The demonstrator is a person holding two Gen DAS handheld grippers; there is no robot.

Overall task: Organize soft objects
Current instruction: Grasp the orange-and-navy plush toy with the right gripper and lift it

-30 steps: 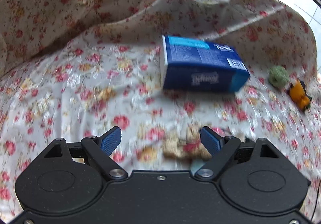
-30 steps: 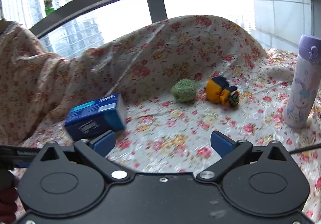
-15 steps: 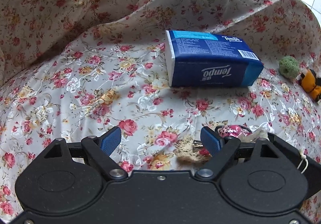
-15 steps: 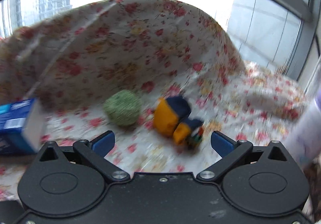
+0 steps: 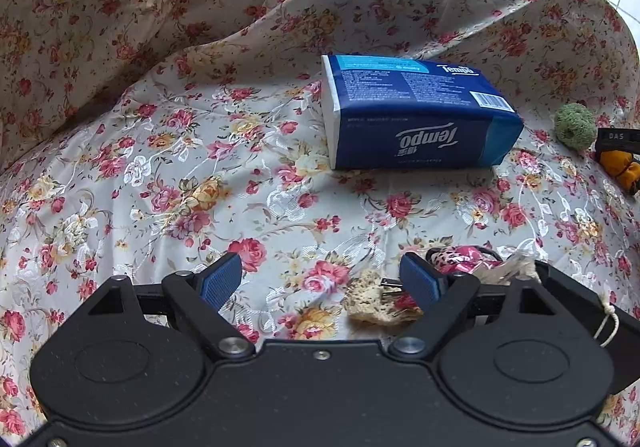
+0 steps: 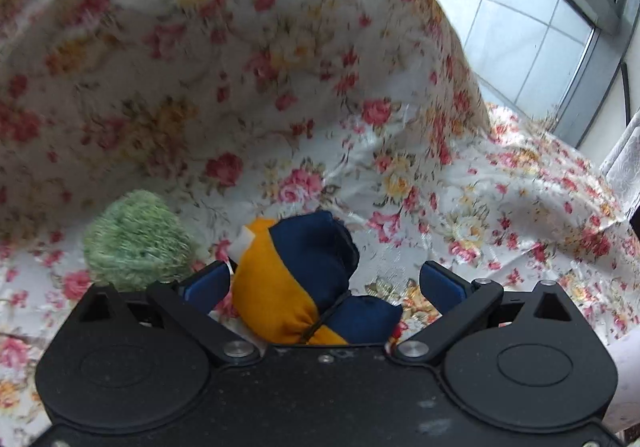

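One orange-and-navy stuffed toy [image 6: 296, 283] now sits between our right gripper [image 6: 324, 283]'s spread, empty jaws, with the fuzzy green ball [image 6: 136, 239] just left, since we swung in from afar, so we judge closing comes next.

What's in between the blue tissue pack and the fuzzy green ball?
Nothing: only bare flowered cloth lies between the tissue pack and the green ball, as the left wrist view shows.
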